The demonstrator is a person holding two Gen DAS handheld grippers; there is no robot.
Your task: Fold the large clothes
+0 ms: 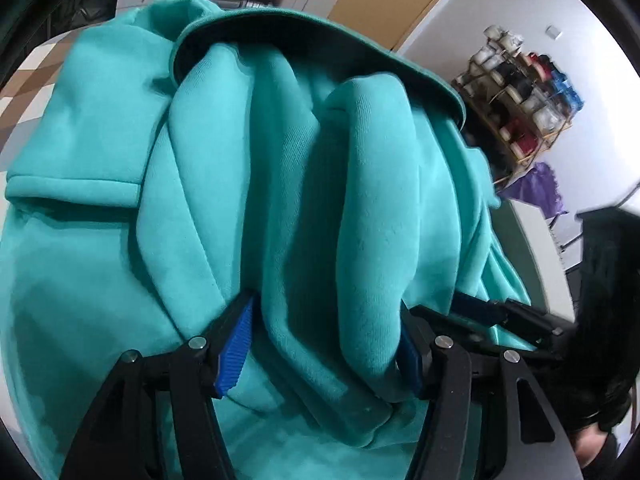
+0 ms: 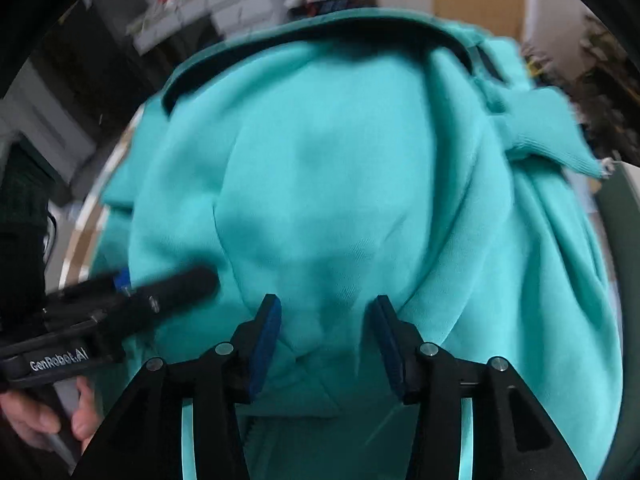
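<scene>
Jaws of left gripper (image 1: 324, 344) clamp a thick bunched fold of the teal fleece sweatshirt (image 1: 248, 168); right gripper (image 2: 326, 340) just beside it, jaws apart, straddling a bulge of that sweatshirt, pads not pressing.

Teal hoodie (image 2: 340, 184): motion-blurred ahead of right gripper (image 2: 326, 340); lower part cut off by the frame. Shelving (image 2: 224, 12) beyond it: smeared, contents unreadable. Bench (image 1: 536, 248) right of left gripper (image 1: 324, 344): mostly covered by cloth.
</scene>
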